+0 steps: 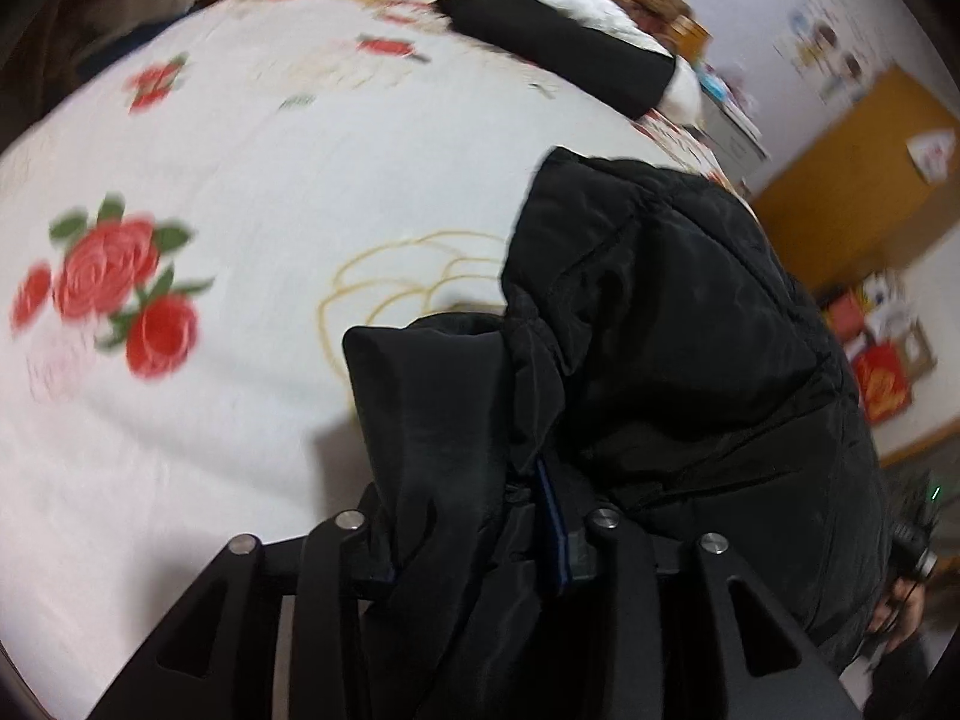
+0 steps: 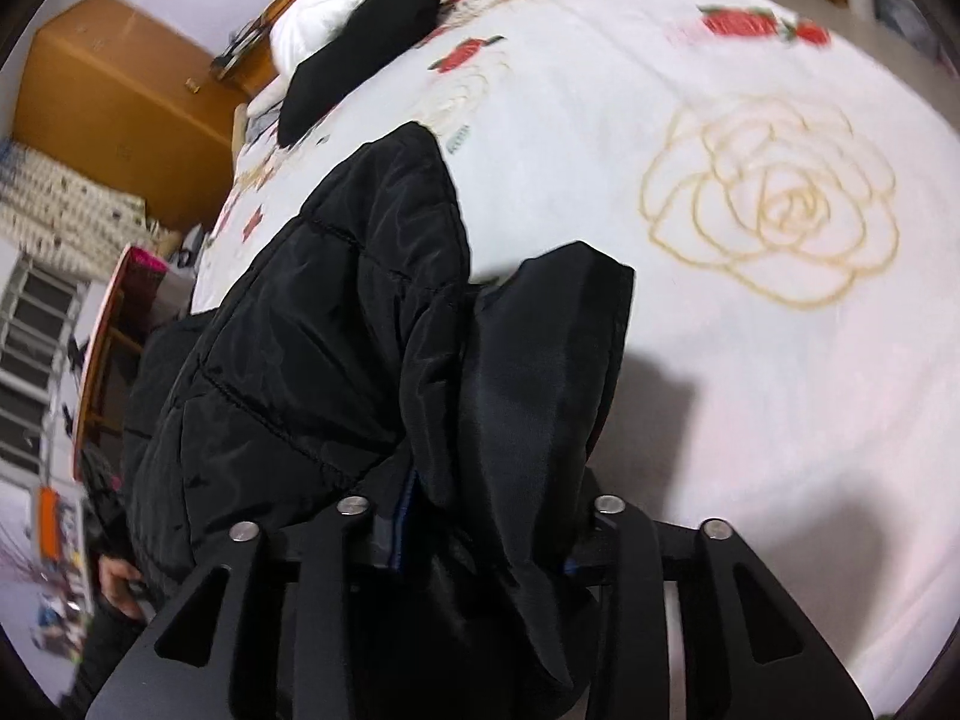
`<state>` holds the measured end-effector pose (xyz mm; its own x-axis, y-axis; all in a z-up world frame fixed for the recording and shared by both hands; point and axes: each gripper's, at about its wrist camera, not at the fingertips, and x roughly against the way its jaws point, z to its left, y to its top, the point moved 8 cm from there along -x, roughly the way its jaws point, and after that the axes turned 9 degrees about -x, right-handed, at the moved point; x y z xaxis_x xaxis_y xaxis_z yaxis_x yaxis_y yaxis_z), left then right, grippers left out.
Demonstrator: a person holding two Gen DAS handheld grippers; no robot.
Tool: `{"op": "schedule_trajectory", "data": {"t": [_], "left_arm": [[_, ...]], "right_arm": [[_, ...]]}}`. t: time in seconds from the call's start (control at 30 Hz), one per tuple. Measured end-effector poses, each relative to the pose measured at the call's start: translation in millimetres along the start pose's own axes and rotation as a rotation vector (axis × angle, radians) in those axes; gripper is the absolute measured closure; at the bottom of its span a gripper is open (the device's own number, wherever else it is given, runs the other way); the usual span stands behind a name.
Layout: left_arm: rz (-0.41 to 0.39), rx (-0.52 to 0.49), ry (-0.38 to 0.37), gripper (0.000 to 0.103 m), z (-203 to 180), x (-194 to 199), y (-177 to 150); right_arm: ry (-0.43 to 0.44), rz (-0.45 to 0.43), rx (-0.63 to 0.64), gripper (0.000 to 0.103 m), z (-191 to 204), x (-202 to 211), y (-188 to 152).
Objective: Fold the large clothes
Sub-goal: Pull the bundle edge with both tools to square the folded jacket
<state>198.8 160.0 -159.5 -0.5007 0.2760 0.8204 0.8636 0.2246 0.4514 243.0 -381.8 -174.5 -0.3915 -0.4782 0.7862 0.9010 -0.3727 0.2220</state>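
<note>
A black quilted jacket [image 1: 690, 330] hangs bunched above the bed, stretched between my two grippers. In the left wrist view its folded edge drapes over my left gripper [image 1: 480, 516], whose fingertips are buried in the fabric; only a blue pad strip [image 1: 552, 528] shows. The right wrist view shows the same jacket [image 2: 312, 330] running off to the left, with a smooth black flap [image 2: 540, 372] over my right gripper [image 2: 480, 516]. Each gripper is shut on a thick wad of jacket fabric. The jacket casts a shadow on the cover below.
The bed has a white cover [image 1: 240, 150] with red and gold roses [image 2: 774, 198]. A black and white garment [image 1: 570, 54] lies at its far end. An orange wardrobe [image 2: 120, 96] stands beyond the bed. A person's hand [image 1: 900, 606] shows at the edge.
</note>
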Motion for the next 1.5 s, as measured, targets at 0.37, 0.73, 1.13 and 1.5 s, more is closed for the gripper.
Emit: {"op": "schedule_trajectory", "data": {"t": [0.37, 0.73, 1.13, 1.5], "left_arm": [[-0.061, 0.022, 0.07, 0.052, 10, 43, -4], [-0.193, -0.214, 0.008, 0.052, -86, 79, 38], [-0.093, -0.251, 0.109, 0.052, -88, 12, -16], [-0.167, -0.265, 0.16, 0.052, -94, 67, -38]], "right_arm": [[-0.103, -0.112, 0.016, 0.042, 8, 40, 17], [-0.043, -0.267, 0.315, 0.042, 132, 70, -19], [-0.193, -0.186, 0.404, 0.042, 96, -12, -56], [-0.185, -0.27, 0.388, 0.042, 102, 57, -81]]}}
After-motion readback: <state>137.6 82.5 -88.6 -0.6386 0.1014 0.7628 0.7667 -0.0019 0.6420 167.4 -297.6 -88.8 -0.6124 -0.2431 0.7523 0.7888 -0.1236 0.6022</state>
